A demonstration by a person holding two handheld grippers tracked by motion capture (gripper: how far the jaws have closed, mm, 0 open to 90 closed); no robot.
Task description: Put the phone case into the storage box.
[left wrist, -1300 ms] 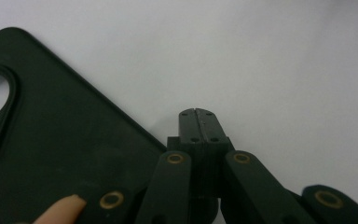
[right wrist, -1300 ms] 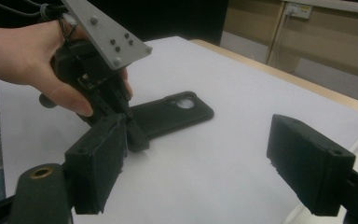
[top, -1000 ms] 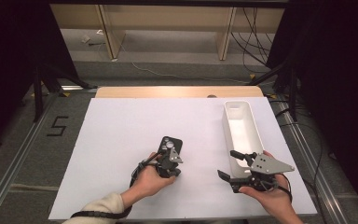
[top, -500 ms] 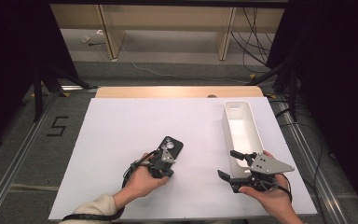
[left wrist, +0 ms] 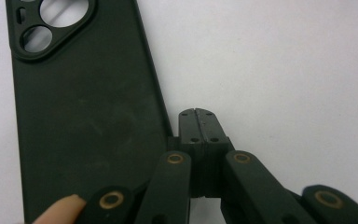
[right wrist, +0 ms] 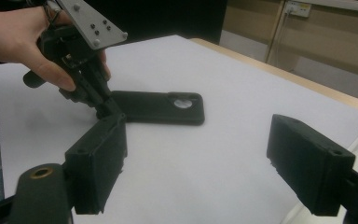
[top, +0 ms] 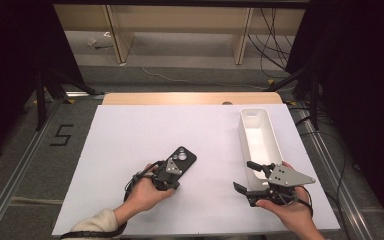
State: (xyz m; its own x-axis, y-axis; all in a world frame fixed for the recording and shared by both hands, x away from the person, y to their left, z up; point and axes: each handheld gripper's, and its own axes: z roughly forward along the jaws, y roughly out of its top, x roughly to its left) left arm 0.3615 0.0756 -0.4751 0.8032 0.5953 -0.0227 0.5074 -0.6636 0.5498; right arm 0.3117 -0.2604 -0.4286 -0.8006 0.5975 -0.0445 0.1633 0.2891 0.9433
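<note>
Left gripper (top: 172, 170): jaws fully closed, pad against pad, nothing between them. In the left gripper view the closed tips (left wrist: 199, 126) sit on the white table sheet just off the long right edge of the black phone case (left wrist: 84, 116), right beside it; whether they touch the edge I cannot tell. The case lies flat, back side up, camera cutouts at the far end. A fingertip shows at the bottom left of that view, over the case's near end.

From the right gripper view, the left gripper (right wrist: 103, 109) points down at the case's near corner, grey plate on top, the left hand (right wrist: 23, 37) wrapped around its body. The phone case (right wrist: 161, 108) stretches away from it across the sheet.

High view: phone case (top: 181, 160) lies left of the table's centre, tilted with its camera end away from the person and to the right. The left hand (top: 145, 192) comes in from below.

Right gripper (top: 244, 177): jaws spread wide, empty, held by the right hand (top: 287, 210) near the table's front right. Its two pads (right wrist: 307, 163) frame bare sheet in its own view.

White tray (top: 275, 137), long and narrow, stands along the right side of the table (top: 130, 135), just beyond the right gripper, well apart from the case.
</note>
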